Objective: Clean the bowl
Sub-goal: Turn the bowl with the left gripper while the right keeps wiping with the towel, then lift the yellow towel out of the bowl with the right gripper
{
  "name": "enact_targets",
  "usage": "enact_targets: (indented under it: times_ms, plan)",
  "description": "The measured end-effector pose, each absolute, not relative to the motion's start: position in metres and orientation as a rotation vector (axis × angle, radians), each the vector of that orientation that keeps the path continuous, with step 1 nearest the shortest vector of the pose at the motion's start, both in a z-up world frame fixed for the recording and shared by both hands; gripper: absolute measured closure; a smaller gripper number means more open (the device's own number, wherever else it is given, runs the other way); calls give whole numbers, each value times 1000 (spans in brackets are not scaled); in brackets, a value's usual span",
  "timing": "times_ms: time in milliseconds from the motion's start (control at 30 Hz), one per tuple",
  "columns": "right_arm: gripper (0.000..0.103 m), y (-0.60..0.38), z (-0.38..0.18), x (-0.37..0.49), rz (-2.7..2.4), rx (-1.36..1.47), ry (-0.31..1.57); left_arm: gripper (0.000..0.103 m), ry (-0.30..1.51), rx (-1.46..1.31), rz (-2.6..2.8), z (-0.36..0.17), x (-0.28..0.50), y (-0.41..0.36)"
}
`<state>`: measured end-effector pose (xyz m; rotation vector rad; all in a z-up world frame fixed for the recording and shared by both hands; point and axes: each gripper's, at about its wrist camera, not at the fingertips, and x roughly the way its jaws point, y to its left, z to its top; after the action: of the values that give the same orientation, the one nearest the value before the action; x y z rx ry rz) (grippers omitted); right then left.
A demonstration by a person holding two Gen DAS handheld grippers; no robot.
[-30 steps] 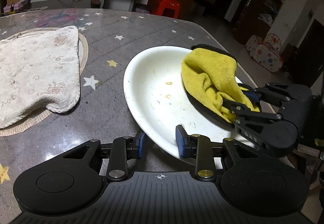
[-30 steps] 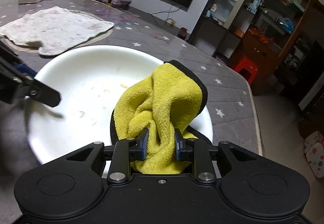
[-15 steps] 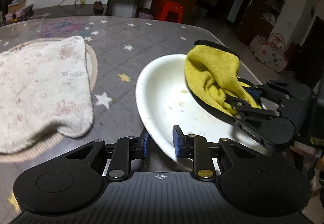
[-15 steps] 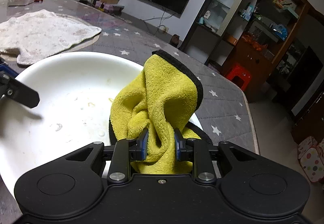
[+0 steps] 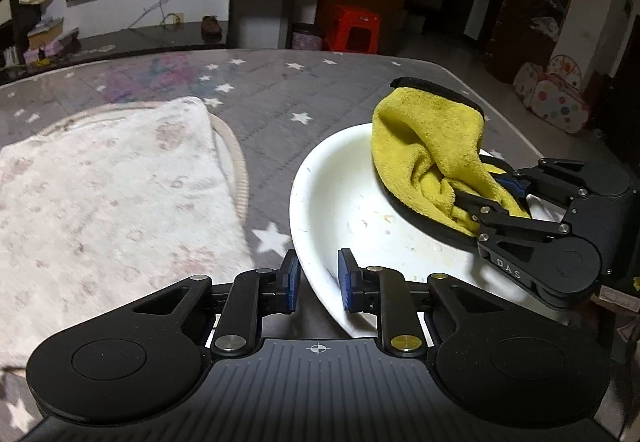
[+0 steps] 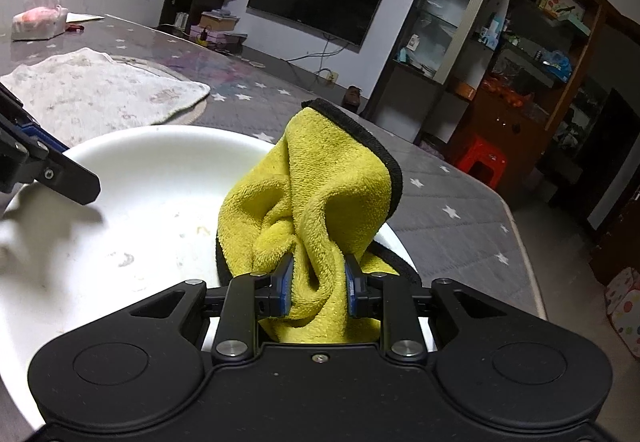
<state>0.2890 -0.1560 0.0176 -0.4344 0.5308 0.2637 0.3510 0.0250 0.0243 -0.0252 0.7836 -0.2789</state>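
Left wrist view takes in most of the table [image 5: 320,94], a broad grey top scattered with white stars. On its left side lies a pale, stained towel [image 5: 108,198], spread flat over a round mat [image 5: 236,158] whose rim curves out past the towel's edge. To the right of the towel sits the bowl [image 5: 332,178], wide, shallow and white, with small specks and smears of food on its inside. It stands near the table's right edge. A yellow cloth [image 5: 424,146] with a black border is bunched up over the bowl's far right side, one folded corner standing above the rim.

The left claw [image 5: 318,278] straddles the near rim of the bowl, one blue pad outside the wall and one inside; a gap shows on both sides of the rim, so the claw is open and not clamping. The right claw [image 5: 496,194] comes in from the right with its tips buried in the cloth.

In the right wrist view the right claw [image 6: 318,282] is closed on the yellow cloth [image 6: 320,194], both blue pads pressed into a thick fold, with the rest of the cloth rising over the bowl [image 6: 152,178]. The tip of the left claw [image 6: 60,170] reaches over the bowl's left rim. Beyond lie the towel [image 6: 100,90] and, farther back, a tissue pack [image 6: 38,18] on the table [image 6: 440,194].
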Motion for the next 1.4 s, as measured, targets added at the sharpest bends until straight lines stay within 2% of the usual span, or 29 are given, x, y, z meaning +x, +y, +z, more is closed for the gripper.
enact_targets:
  times_ms: [567,1100,1400]
  plan:
    - [77,-105,25,314,355,-485,562,84,787,-73,-225,25,370,57]
    - [78,-98,31,270,481,-533,567,84,788,-86,-202,24,370,55]
    - [83,-125,45,253,394,-536,509,75,779,-65,-181,22,369,55]
